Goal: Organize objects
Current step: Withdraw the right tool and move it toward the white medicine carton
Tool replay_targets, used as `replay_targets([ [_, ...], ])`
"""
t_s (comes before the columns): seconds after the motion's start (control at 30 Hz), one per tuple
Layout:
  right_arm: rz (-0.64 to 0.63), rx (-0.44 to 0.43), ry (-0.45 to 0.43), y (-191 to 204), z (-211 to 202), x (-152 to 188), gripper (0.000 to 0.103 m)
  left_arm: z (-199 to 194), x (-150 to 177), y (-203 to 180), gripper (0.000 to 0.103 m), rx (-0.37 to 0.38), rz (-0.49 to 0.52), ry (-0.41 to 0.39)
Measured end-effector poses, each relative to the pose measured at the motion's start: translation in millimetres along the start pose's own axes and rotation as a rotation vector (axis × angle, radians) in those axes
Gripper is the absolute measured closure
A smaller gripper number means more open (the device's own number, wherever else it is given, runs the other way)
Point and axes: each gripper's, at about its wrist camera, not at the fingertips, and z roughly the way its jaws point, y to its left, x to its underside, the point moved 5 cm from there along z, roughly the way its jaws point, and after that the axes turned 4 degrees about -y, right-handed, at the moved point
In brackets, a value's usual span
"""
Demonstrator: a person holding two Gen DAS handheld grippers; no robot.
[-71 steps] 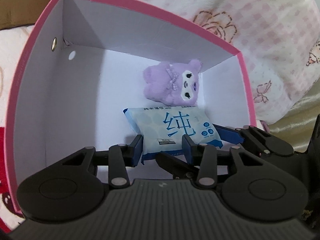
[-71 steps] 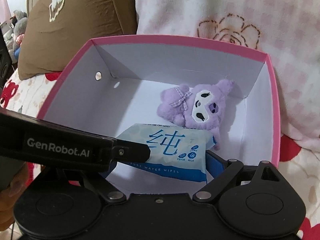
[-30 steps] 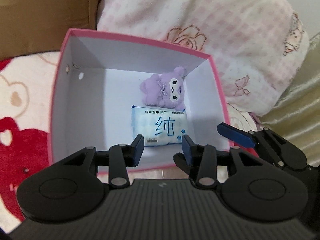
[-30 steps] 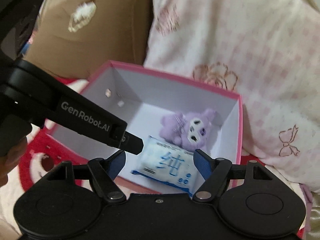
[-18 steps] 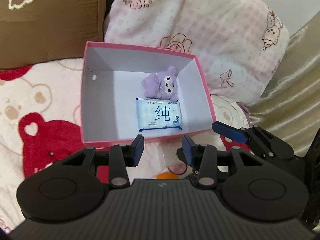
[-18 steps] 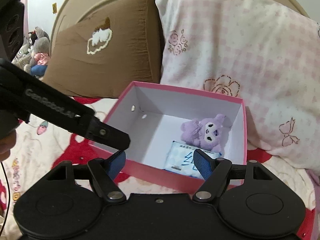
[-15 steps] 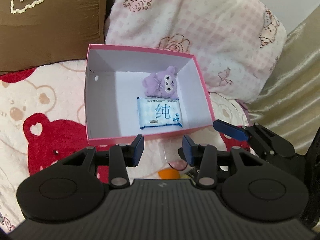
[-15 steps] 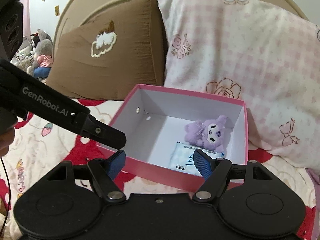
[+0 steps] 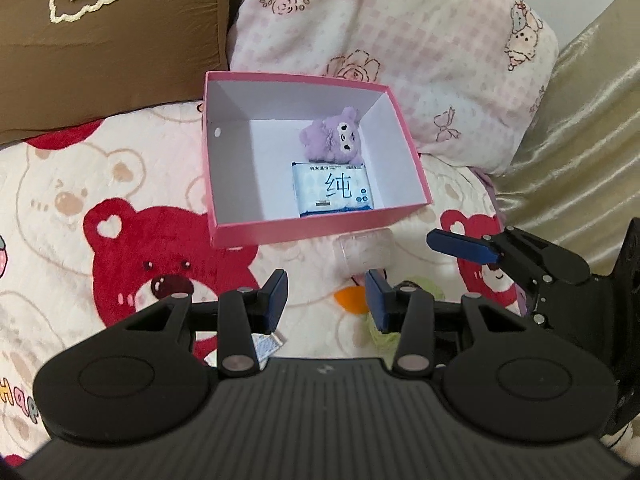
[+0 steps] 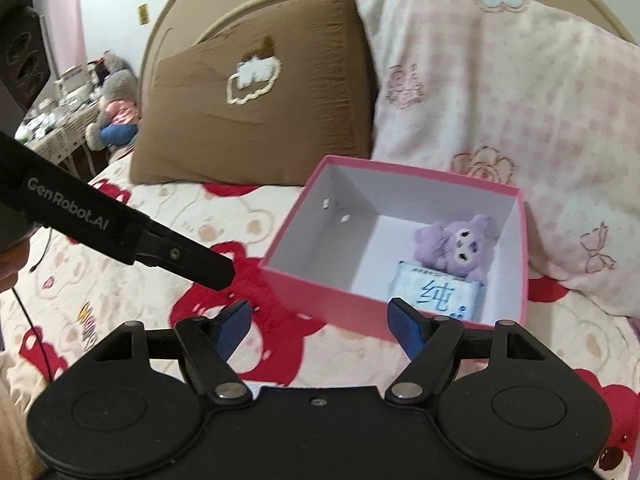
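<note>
A pink box (image 9: 304,228) with white inside walls sits on the bear-print blanket. In it lie a purple plush toy (image 9: 332,140) and, just in front of it, a blue-and-white wet wipes pack (image 9: 332,190). My left gripper (image 9: 327,298) hovers above the blanket in front of the box, open a little, with nothing between its pads. In the right wrist view my right gripper (image 10: 320,320) is open wider and empty, short of the box (image 10: 320,292); the plush toy (image 10: 456,248) and the wipes pack (image 10: 436,288) show beyond it.
A clear plastic cup (image 9: 362,250) lies on its side just in front of the box. An orange and green item (image 9: 352,298) and a small white-blue packet (image 9: 266,346) lie under my left gripper. A brown pillow (image 9: 100,40) and a pink pillow (image 9: 400,28) stand behind the box.
Both grippers have drawn back and upward out of the box, which now looks smaller. The wipes pack stays inside by the plush toy. The cup and small items have come into view.
</note>
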Motion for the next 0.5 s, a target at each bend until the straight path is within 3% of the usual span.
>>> replay_targets([
  [0.2,-0.016,-0.065,0.035,18.7,-3.8,6.8,0.023,-5.8,19.5,7.0,0.059,-0.01,0.009,0.006],
  [0.5,0.047,-0.184,0.116,49.5,27.4,45.5,0.023,4.9,49.9,44.4,0.057,-0.037,-0.072,0.018],
])
